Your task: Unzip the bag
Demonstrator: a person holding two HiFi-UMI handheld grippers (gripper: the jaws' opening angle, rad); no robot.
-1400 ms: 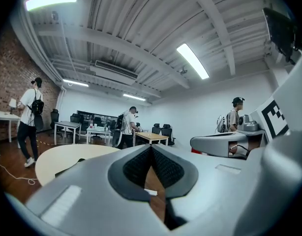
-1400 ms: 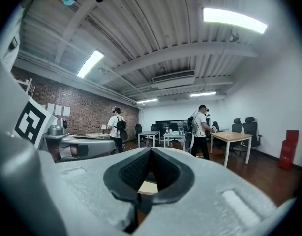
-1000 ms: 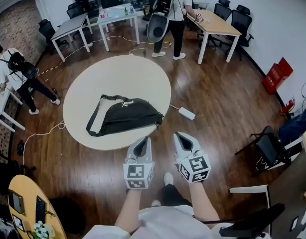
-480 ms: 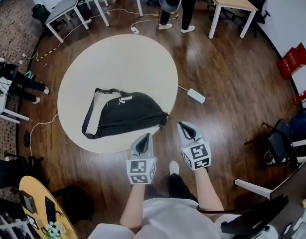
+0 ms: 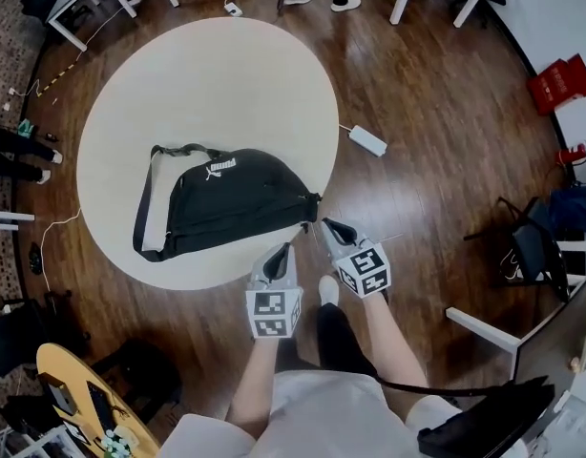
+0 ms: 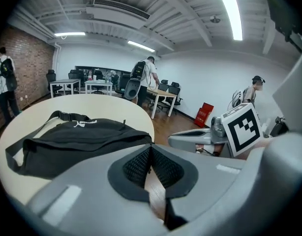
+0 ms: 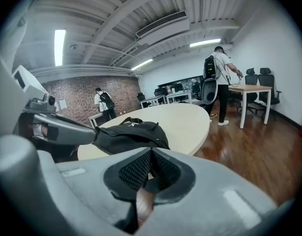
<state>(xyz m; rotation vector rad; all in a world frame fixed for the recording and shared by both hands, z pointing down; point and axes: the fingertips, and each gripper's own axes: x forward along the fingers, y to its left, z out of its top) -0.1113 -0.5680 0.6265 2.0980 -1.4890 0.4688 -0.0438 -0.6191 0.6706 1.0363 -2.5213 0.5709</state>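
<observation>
right claw closed beside bag

The bag is black with a small white logo. The round surface is pale cream; the floor is dark brown wood planking. The left gripper and right gripper are grey, each bearing black-and-white square markers. At the far right, a box is red.

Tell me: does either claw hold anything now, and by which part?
Nothing is held. The left claw and the right claw are both shut and empty, near the bag on the table.
</observation>
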